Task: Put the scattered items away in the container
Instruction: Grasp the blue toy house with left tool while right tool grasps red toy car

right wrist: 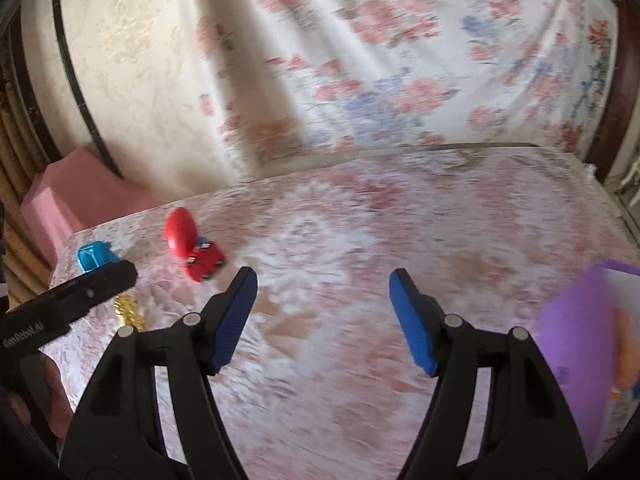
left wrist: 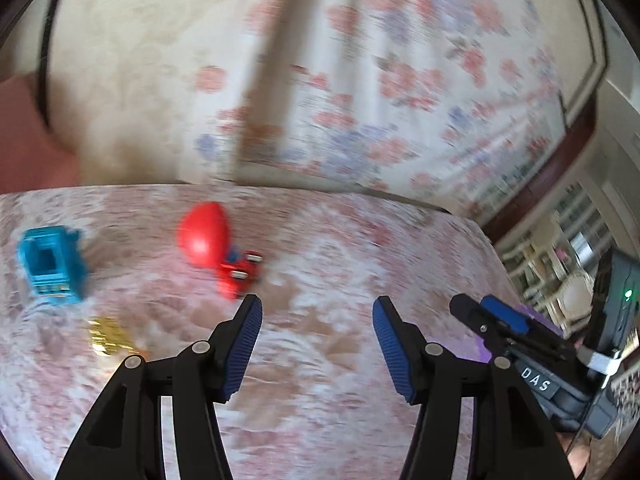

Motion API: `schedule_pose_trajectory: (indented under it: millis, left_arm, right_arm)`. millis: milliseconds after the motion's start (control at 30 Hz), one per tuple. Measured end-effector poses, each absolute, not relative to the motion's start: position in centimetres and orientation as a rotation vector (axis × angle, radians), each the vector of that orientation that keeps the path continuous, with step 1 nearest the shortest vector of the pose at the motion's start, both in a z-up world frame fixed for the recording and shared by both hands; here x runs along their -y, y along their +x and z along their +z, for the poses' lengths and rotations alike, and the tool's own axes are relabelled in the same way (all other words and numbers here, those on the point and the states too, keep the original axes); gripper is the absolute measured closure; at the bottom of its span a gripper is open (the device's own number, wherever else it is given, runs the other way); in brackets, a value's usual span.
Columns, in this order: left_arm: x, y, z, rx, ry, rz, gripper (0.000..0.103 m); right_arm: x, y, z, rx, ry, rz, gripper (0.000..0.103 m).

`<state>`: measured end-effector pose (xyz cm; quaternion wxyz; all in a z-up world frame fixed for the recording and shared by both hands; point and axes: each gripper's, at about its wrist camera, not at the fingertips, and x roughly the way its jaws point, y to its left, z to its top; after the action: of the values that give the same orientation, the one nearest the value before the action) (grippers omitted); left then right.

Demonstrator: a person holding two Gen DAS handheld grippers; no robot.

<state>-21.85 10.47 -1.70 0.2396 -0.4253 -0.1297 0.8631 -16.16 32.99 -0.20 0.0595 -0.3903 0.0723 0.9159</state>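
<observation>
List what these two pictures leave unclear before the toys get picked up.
- Purple container: cut off by the right wrist view's edge; its inside unseen.
- Gold item: blurred in the left wrist view, partly hidden by the left gripper in the other.
- Blue toy: smeared by motion.
- Red toy: wheels up, details blurred.

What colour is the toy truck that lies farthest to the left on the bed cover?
The toy truck is light blue, clearest in the left wrist view.
</observation>
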Motion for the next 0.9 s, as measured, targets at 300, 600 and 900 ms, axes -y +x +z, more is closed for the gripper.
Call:
schedule_pose_trajectory:
  millis: [300,600,900]
  left_arm:
    - [-1.3,-24.3,-3.4,0.449,-1.214,2.620,0.045]
    - [4.5,-27.0,-5.0,0.419,-1.303,2.721,0.044]
    - [4.5,-28.8,-8.2,0.388,-1.404,2.701,0.043]
  right_arm:
    - [-27.1,-21.2,-3.1,-0.165,-1.221,2.859,0.031]
    - [-23.5,-24.5,-5.7,-0.116,-1.252,2.902,0.029]
    - [-22.0,-26.2,-8.0,-0.011,-1.289,2.955,0.024]
